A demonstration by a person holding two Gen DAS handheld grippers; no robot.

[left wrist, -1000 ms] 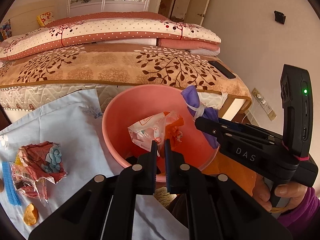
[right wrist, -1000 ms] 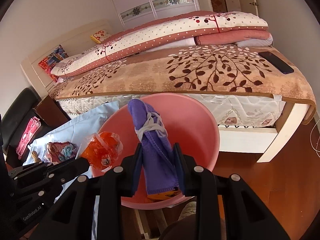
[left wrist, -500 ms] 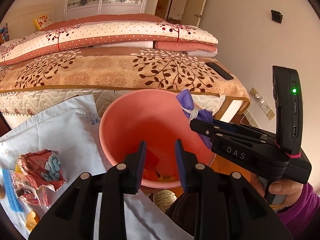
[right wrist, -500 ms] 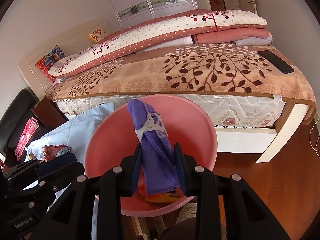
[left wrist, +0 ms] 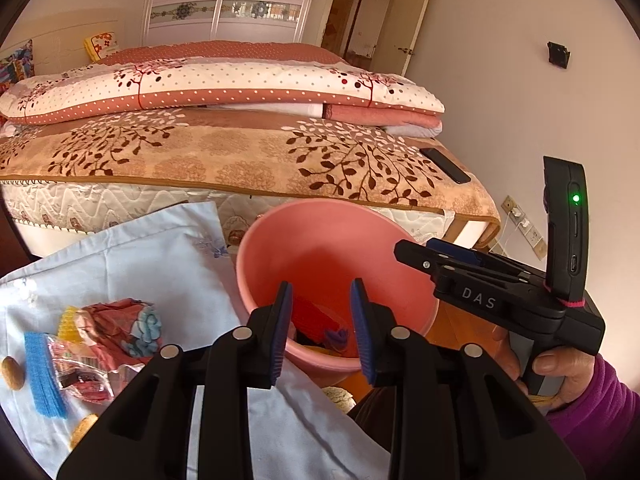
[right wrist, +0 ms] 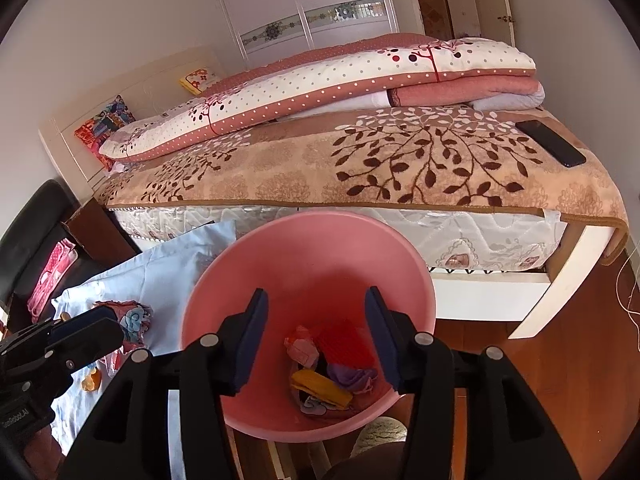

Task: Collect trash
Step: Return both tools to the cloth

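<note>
A pink bin stands beside a table with a light blue cloth. In the bin lie a purple cloth, an orange-red wrapper and yellow trash. My left gripper is open and empty over the bin's near rim. My right gripper is open and empty above the bin; it shows in the left wrist view at the bin's right rim. More trash lies on the cloth: a red patterned wrapper, a blue strip, a clear packet.
A bed with a brown leaf blanket and folded quilts stands behind the bin. A black phone lies on its right corner. Round biscuits lie on the cloth. A dark chair stands at the left. The floor is wooden.
My left gripper opened and dropped its wrapper into the bin. My right gripper then opened and the purple cloth fell into the bin.
</note>
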